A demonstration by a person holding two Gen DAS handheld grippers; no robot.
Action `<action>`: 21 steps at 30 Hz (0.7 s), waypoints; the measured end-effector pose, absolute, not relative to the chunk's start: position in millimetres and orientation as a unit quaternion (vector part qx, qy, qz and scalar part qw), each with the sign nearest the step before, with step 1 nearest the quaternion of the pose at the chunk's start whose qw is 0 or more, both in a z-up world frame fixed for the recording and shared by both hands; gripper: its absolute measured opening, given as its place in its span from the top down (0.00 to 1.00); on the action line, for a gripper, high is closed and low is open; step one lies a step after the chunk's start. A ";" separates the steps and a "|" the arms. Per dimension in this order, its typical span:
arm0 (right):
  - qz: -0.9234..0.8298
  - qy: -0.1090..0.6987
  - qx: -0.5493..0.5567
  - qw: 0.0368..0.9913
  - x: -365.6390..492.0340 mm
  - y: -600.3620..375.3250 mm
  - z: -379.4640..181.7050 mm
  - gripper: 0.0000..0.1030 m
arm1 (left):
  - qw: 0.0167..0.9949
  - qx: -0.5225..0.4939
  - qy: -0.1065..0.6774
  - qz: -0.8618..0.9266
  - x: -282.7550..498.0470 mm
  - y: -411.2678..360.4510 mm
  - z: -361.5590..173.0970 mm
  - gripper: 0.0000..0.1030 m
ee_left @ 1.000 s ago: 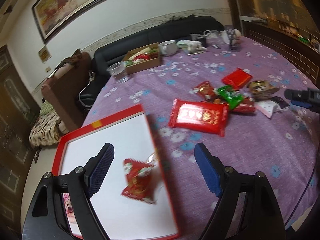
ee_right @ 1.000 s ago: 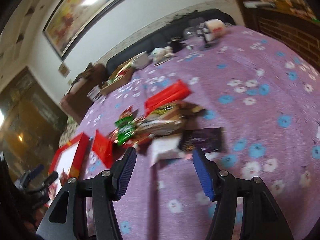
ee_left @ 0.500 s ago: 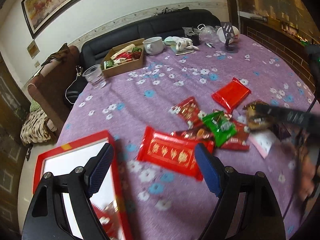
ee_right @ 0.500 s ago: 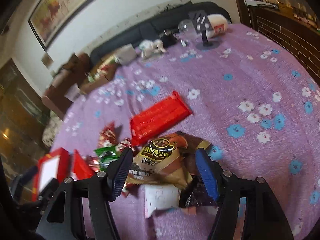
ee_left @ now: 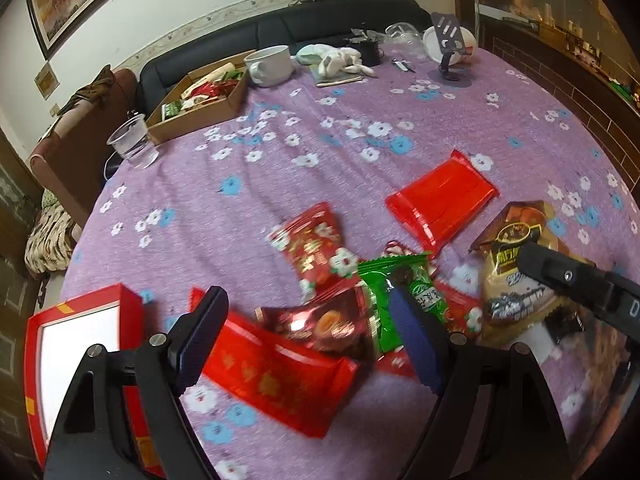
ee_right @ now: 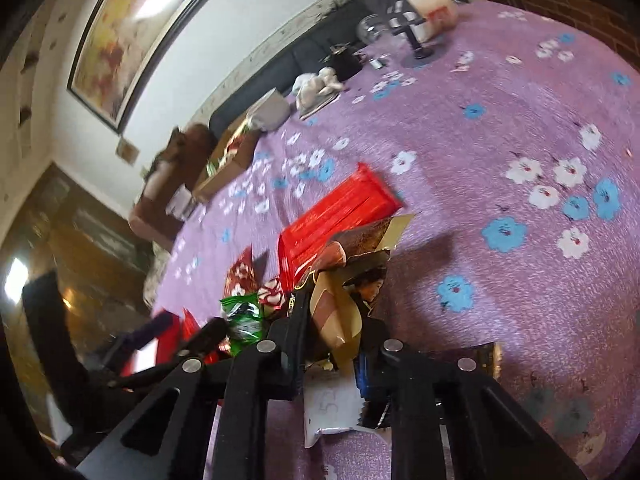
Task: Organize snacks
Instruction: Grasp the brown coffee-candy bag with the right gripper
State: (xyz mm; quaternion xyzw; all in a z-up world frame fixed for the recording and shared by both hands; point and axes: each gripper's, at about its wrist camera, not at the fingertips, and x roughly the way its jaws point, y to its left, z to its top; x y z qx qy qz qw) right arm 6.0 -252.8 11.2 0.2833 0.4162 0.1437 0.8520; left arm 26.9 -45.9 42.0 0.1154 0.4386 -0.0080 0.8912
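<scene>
A pile of snack packets lies on the purple flowered cloth. My left gripper [ee_left: 304,300] hangs open over its near end, above a long red packet [ee_left: 276,376] and a dark red packet [ee_left: 320,320], touching neither. A green packet [ee_left: 404,280] lies by its right finger. The red tray [ee_left: 88,296] with a white floor is at the lower left. My right gripper [ee_right: 336,320] is closing, and its jaws pinch the crumpled brown snack bag [ee_right: 360,240]. The left wrist view shows that bag [ee_left: 516,248] under the right gripper [ee_left: 560,276].
A flat red packet [ee_left: 444,204] and a red patterned packet [ee_left: 316,248] lie beyond the pile. A white sachet [ee_right: 332,408] sits under the right gripper. At the far side stand a cardboard box of snacks [ee_left: 200,100], a plastic cup [ee_left: 132,140], a white mug [ee_left: 270,64] and a phone stand [ee_left: 450,40].
My left gripper swung right from over the red tray to over the snack pile, still open. My right gripper came down on the brown bag and closed on it.
</scene>
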 end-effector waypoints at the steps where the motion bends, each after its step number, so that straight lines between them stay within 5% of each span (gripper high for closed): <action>1: 0.143 0.417 0.288 0.850 5.9 -254.0 10.3 0.81 | 0.890 0.115 0.441 -0.009 28.1 -49.3 39.9 0.19; 21: 0.072 0.406 0.314 0.855 6.5 -278.8 10.6 0.81 | 0.865 0.146 0.467 -0.110 38.3 -103.1 12.2 0.20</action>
